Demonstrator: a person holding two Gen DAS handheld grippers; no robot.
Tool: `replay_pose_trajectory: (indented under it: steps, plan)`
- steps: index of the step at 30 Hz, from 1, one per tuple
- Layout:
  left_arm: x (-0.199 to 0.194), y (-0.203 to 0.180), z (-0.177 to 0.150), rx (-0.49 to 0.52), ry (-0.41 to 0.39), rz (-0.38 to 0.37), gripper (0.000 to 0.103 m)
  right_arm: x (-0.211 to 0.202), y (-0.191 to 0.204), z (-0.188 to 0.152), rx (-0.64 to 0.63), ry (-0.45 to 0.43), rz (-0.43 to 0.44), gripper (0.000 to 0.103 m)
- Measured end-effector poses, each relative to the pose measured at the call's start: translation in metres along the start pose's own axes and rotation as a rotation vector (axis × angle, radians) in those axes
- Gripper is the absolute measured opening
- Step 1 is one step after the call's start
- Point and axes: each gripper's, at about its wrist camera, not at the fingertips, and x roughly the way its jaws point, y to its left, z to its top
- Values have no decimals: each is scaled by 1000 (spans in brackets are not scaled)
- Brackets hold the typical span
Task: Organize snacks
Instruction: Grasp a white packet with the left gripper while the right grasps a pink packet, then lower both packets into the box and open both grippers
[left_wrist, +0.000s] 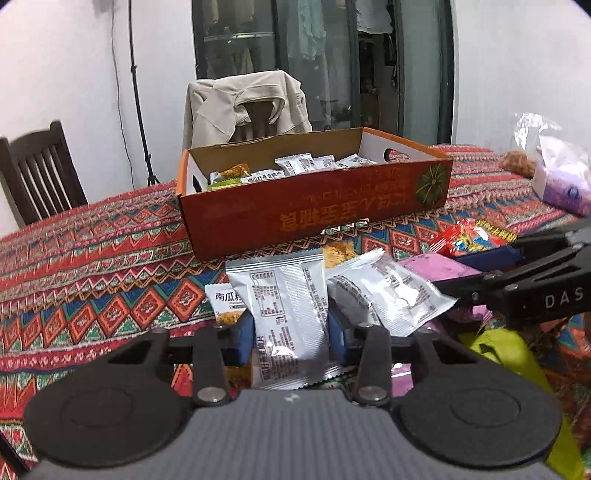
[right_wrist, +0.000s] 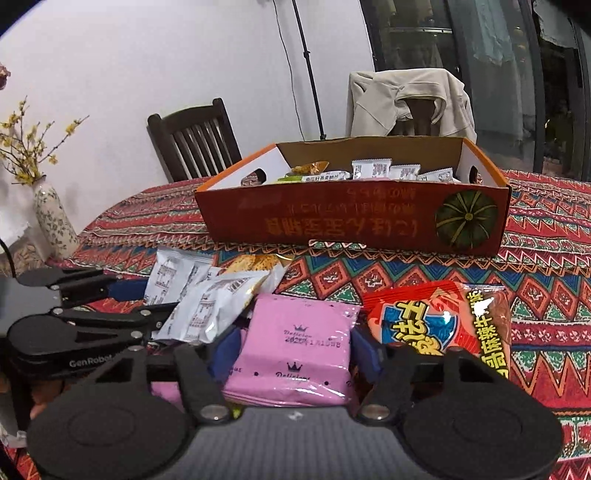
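Fingers of the left gripper (left_wrist: 290, 334), blue-padded, press both sides of a silver foil snack packet (left_wrist: 286, 314) printed with a black nutrition table, so that gripper is clamped on it, the packet standing upright between the pads. Just left of those fingers lies a white packet with orange print (left_wrist: 226, 303); just right of them a second crumpled silver packet (left_wrist: 388, 291) leans on the pile. Straight ahead of both grippers sits the open orange cardboard box with a green pumpkin picture (left_wrist: 314, 218), holding several small silver packets (left_wrist: 303, 162), on the red patterned tablecloth (left_wrist: 92, 258). The right gripper (right_wrist: 291, 349) straddles a pink plastic packet with crown marks (right_wrist: 299, 343), its blue pads at both edges; whether they squeeze it I cannot tell. To its right, touching the pink one, lies a red and blue noodle-snack bag (right_wrist: 436, 317).
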Motion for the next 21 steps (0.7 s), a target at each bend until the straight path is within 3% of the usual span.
replay_pose_trajectory:
  steps: [8, 15, 21]
  plan:
    - [-56, 7, 10, -58, -94, -3, 41, -28, 6, 3, -11, -72, -20, 60]
    - [-124, -11, -6, -112, -172, -19, 41, -90, 30, -3, -78, -167, -15, 60]
    - [-153, -24, -9, -103, -208, -23, 41, -131, 38, -14, -91, -195, -14, 60]
